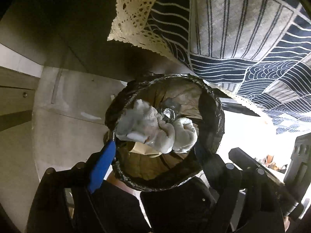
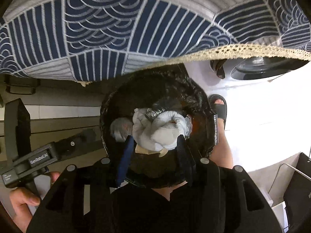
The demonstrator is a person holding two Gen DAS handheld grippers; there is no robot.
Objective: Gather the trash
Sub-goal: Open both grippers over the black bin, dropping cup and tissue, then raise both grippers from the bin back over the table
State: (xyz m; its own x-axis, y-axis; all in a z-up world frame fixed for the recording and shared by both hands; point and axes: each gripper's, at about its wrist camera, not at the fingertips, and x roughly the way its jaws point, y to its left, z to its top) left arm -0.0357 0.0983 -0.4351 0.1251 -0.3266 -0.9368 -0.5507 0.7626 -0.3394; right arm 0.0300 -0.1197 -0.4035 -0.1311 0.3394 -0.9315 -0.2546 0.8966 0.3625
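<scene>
Both grippers hang right above the trash bin (image 2: 155, 182), looking straight down into its black liner. The crumpled white tissue wad (image 2: 159, 130) sits in the bin, directly below the right gripper (image 2: 155, 145), whose jaws are spread apart either side of it, gripping nothing. The left gripper (image 1: 155, 155) straddles the bin rim, jaws wide too. Looks like the right one's nearer the wad.
</scene>
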